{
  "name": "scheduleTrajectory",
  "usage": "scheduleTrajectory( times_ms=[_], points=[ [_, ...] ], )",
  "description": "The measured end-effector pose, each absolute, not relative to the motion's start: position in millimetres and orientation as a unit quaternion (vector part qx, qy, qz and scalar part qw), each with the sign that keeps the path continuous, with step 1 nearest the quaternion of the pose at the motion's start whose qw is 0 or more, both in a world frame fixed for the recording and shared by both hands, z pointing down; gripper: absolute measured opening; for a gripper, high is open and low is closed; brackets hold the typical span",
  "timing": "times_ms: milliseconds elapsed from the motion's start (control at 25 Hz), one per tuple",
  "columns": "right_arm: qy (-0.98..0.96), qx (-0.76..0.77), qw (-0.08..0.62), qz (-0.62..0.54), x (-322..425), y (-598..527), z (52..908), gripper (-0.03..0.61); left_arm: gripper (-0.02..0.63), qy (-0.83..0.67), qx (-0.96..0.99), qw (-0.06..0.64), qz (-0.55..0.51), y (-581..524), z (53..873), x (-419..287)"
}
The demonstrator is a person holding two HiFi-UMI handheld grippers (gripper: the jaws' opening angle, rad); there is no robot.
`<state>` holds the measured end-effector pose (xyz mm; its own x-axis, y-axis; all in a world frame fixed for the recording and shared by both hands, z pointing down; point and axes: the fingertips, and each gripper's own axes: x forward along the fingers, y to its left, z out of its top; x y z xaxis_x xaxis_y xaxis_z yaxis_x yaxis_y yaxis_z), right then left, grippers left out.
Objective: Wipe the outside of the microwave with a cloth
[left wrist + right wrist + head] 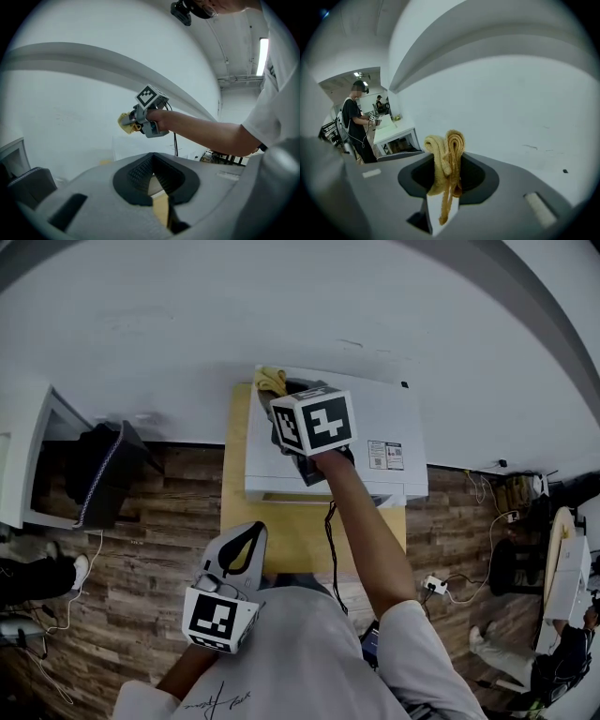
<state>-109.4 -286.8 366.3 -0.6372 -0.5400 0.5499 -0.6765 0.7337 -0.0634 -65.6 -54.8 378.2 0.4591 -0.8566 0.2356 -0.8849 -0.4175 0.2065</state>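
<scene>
My right tongs [446, 187] pinched the cloth [449, 150] over the microwave [384, 413], at its upper-left corner in the head view. My left tongs [158, 185] were closed and empty. That bunched cloth could slip out if it snagged on the edge.

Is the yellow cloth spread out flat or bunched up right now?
Bunched up: the right gripper view shows the cloth in folded loops, pinched between the jaws of the right hand-held gripper, not lying flat.

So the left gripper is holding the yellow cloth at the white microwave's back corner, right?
No, the right gripper holds the yellow cloth at the white microwave's back corner; the right gripper view shows the cloth clamped in it.
</scene>
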Motion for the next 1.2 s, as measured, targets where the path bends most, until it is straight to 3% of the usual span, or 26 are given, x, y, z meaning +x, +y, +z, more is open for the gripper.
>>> scheduleTrajectory(
  times_ms=[880,1200],
  points=[
    [-0.781,0.522,0.284,0.194,209,-326,380,0.126,-0.011,-0.419,0.894,0.148,0.054,-85,373,28],
    [-0.744,0.553,0.302,0.224,274,-332,412,0.126,-0.011,-0.414,0.896,0.152,0.057,-97,377,43]
  ],
)
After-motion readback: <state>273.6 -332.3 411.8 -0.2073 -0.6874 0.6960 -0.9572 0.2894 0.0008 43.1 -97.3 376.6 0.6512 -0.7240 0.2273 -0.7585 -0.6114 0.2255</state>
